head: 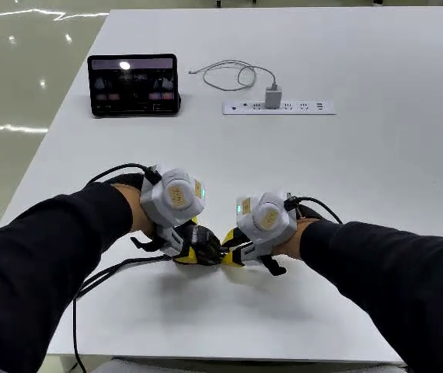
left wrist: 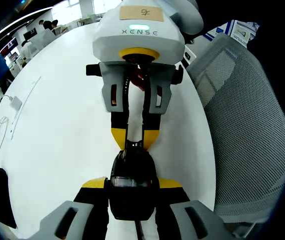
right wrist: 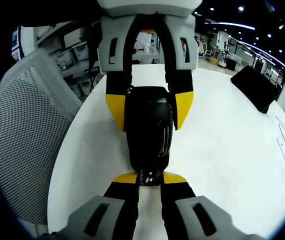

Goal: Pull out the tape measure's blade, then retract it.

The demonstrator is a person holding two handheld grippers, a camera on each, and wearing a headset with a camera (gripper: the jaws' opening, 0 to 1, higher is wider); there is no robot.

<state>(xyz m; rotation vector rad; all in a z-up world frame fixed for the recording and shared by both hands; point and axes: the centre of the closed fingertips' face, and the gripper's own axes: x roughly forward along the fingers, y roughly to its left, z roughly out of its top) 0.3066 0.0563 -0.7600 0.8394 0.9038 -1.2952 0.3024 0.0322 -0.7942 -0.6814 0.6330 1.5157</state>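
Observation:
A black tape measure (head: 207, 250) lies low over the white table (head: 299, 163) near its front edge, between my two grippers, which face each other. My left gripper (left wrist: 132, 183) is shut on the case (left wrist: 132, 187), with a yellow-tipped jaw on each side. My right gripper (right wrist: 150, 178) is shut on the blade's end hook (right wrist: 150, 175), right at the mouth of the case (right wrist: 150, 125). Hardly any blade shows between hook and case. In the head view the left gripper (head: 193, 250) and right gripper (head: 233, 256) almost touch.
A dark tablet (head: 134, 83) stands at the back left. A white power strip (head: 279, 106) with a charger and a looped cable (head: 233, 75) lies behind the centre. A grey mesh chair (left wrist: 247, 130) stands beside the table's front edge.

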